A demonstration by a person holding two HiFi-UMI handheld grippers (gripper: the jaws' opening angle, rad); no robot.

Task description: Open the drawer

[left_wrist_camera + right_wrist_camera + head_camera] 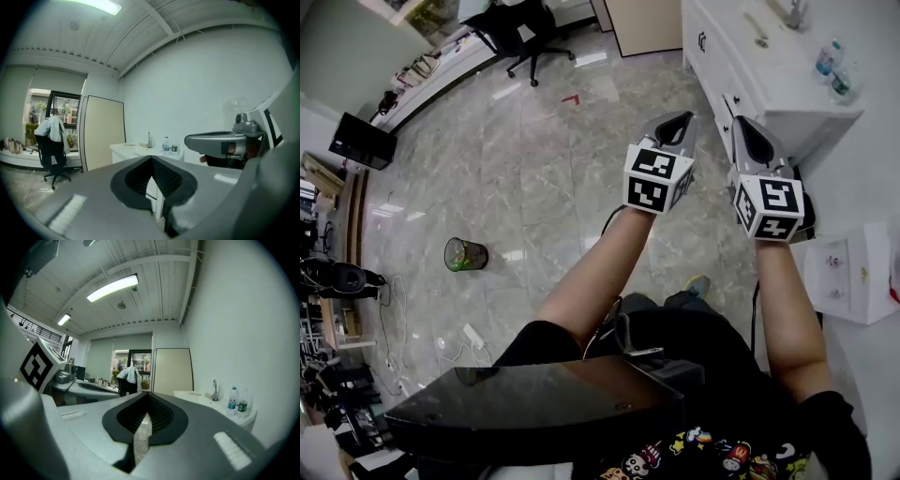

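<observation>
A white cabinet [712,66] with shut drawer fronts and small dark handles [734,101] stands at the upper right of the head view, ahead of both grippers. My left gripper [679,122] is held in the air over the floor, a little short of the cabinet, jaws shut on nothing. My right gripper [742,124] hovers close to the cabinet's near drawer front, also shut and holding nothing. In the left gripper view the closed jaws [151,159] point at the cabinet [123,151]. In the right gripper view the jaws [147,394] meet at the tips, pointing past the cabinet [197,397].
Two water bottles [830,61] and a tap [787,13] sit on the cabinet top. A mesh bin [465,254] and a power strip [473,336] are on the marble floor at left. An office chair [525,33] stands far back. A white box [853,272] is at right.
</observation>
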